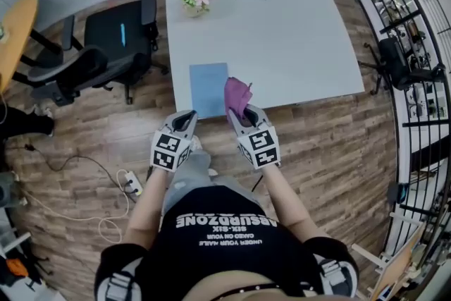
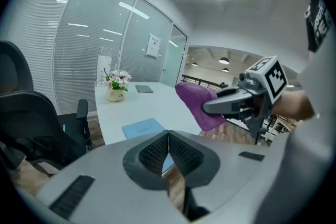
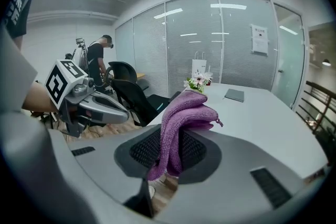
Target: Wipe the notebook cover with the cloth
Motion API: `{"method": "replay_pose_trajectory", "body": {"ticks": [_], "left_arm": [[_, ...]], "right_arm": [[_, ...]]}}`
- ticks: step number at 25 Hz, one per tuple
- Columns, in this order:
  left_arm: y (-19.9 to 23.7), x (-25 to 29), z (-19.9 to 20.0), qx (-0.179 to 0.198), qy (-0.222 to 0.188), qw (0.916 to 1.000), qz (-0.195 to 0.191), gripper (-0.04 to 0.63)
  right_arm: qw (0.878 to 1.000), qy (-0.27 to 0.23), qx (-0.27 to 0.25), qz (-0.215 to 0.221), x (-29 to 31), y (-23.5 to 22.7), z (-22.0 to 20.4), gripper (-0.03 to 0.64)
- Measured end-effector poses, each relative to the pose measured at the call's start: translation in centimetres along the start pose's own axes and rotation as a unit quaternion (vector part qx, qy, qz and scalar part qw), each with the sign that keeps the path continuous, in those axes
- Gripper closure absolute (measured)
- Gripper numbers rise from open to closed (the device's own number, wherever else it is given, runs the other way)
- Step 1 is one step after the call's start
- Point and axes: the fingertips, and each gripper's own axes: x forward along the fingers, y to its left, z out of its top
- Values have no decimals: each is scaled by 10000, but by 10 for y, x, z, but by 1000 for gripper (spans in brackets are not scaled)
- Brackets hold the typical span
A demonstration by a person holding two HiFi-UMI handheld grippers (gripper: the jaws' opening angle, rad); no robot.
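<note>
**Lay the cloth flat before the first stroke**

We hold the purple cloth [image 1: 237, 96] pinched in the right claw [image 1: 244, 119]. It is bunched and stands up over the near edge of the tabletop [image 1: 303, 46]. The notebook [image 1: 209, 89] lies flat on the tabletop close to that edge, just left of the cloth, with its blue cover bare. The left claw [image 1: 187, 125] is pressed together with nothing in it and hangs off the tabletop, near the notebook's near left corner.

By our reading, the wiping has not begun. To do it well, we should tip the right claw so that a broad fold of cloth meets the cover, not the claw tips. Then we stroke along the cover's length. The notebook looks light and sits near the edge, so it may slide. We would rest the left claw on a corner to pin it, clear of the cloth's path.
</note>
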Motion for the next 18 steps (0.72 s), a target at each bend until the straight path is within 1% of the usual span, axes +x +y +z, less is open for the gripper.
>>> {"method": "replay_pose_trajectory", "body": {"ticks": [2,5,9,15,18], "left_arm": [[13,13,-2,-9,133,9999,-62,578],[34,28,-1,-96,212,9997,-123,578],[54,46,-5,-140,383,9990,-163,578],[50,65,-29,-386,807,9955,-324,578],[51,77,-37,-421,966,9940,-301,578]], "right_arm": [[9998,165,-96,-89,18,-14,4,529],[9991,312,-221,-201,44,-34,13,529],[9975,529,-408,-251,72,-52,21,529],[9921,933,-834,-78,104,-69,14,529],[9868,1133,-1156,-22,123,-84,12,529]]}}
